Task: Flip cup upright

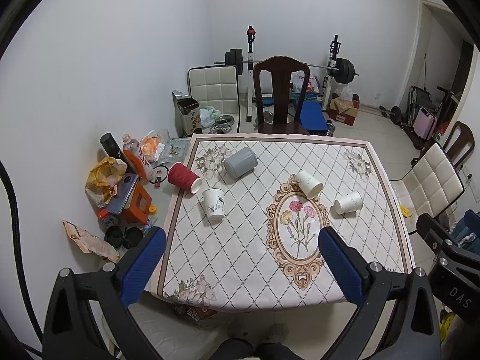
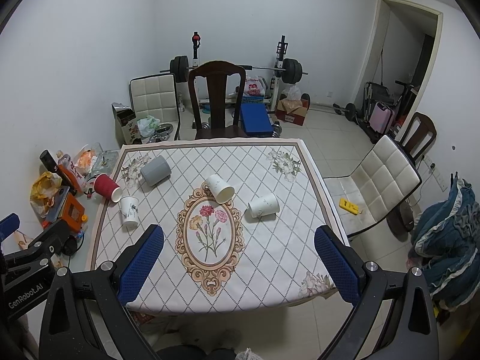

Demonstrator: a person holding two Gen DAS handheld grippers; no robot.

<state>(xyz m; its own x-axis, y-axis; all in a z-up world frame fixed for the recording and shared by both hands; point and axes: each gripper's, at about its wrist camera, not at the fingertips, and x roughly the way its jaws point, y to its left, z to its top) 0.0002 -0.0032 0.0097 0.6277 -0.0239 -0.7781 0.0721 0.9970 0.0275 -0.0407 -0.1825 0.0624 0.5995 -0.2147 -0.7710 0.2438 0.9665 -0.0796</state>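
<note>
Both claws apart, left claw (image 1: pixel 242 241) and right claw (image 2: pixel 239 239) above near tabletop (image 2: pixel 270 270) edge. Five cups on their sides: red cup (image 1: pixel 183 177), grey cup (image 1: pixel 240 162) far left, three white cups mid-tabletop.

We hold the left tool (image 1: pixel 241 241) raised and tilted downward, its two blue-padded fingers (image 1: pixel 144 267) spread wide with nothing between them. Our right tool (image 2: pixel 239 240) sits level with it, its fingers (image 2: pixel 337 265) equally far apart and gripping nothing. Each tool's black frame shows at the edge of the other's view, so they are side by side.
</note>
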